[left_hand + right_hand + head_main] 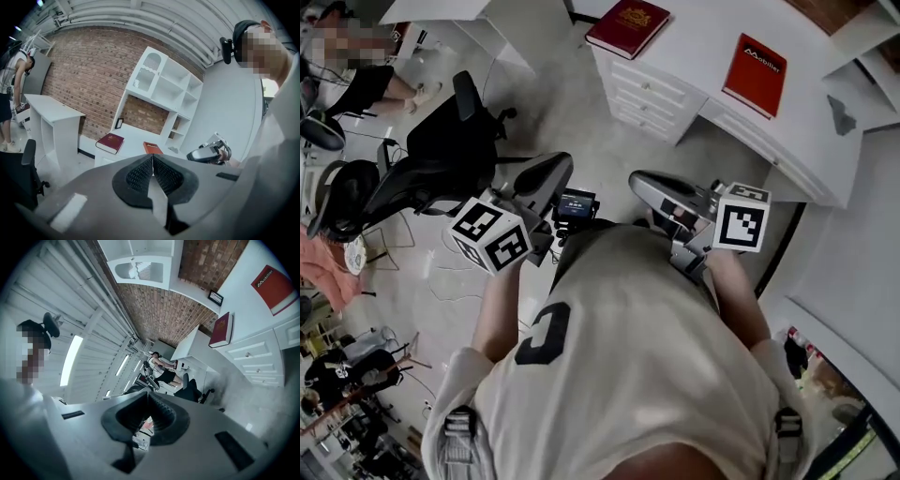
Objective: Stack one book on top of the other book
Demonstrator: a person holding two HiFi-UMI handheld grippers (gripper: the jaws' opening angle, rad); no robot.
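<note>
1. Noted dark red book [627,26] lying flat, cover up, near the left end of the white desk [698,42]. Noted bright red book [755,73] flat on the same desk top, further right and well apart from the first. Judged the stacking not yet begun.
2. Judged each book laid singly, with bare desk top around it, so that an edge could be reached. Judged the dark red book the thicker, and so likely the steadier base.
3. Found left gripper [152,158] with pads pressed together and nothing between them, pointed toward the desk and well short of it.
4. Found right gripper [147,394] likewise closed at the tips and empty, beside the left, also well short of the desk and over the floor [572,103].
5. Judged both grippers carried closed and close to the person's torso [628,356], as on an approach, not a grasp. Judged that the jaws must be opened before either book could be taken.
6. Could not make out the emblem on the dark red book; read the lettering on the bright red book only in part.
7. Found the desk's right end cut off by the edge of the head view, and the dark red book's far edge at that view's top border.
8. Found the hands and the floor nearest the desk front hidden behind the torso.
</note>
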